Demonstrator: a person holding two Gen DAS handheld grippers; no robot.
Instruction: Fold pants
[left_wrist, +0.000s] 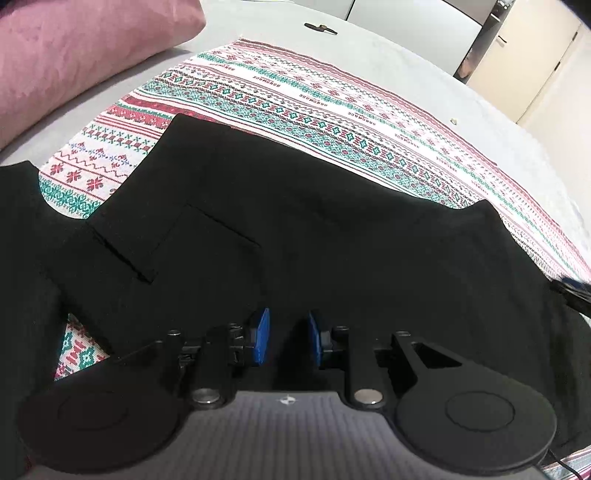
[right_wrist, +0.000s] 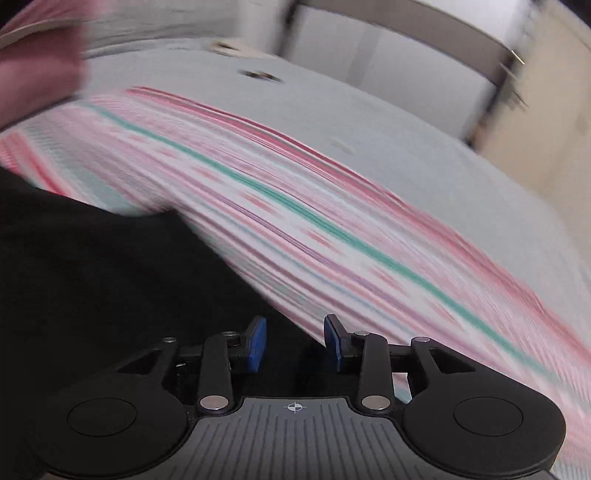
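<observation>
The black pants (left_wrist: 295, 229) lie spread on a patterned red, green and white cloth (left_wrist: 295, 99), back pocket (left_wrist: 207, 243) facing up. My left gripper (left_wrist: 288, 339) is low over the near edge of the pants; its blue pads (left_wrist: 260, 339) stand apart with black fabric between them, so it is open. In the blurred right wrist view my right gripper (right_wrist: 293, 341) is open over the right edge of the pants (right_wrist: 110, 266), where black fabric meets the cloth (right_wrist: 332, 221). The other gripper's tip (left_wrist: 576, 291) shows at the right edge of the left wrist view.
A pink pillow (left_wrist: 74, 55) lies at the far left on the grey bed (left_wrist: 480, 122). A small dark object (left_wrist: 320, 28) sits on the bed's far side. Cupboard doors (left_wrist: 535, 62) stand beyond the bed at the right.
</observation>
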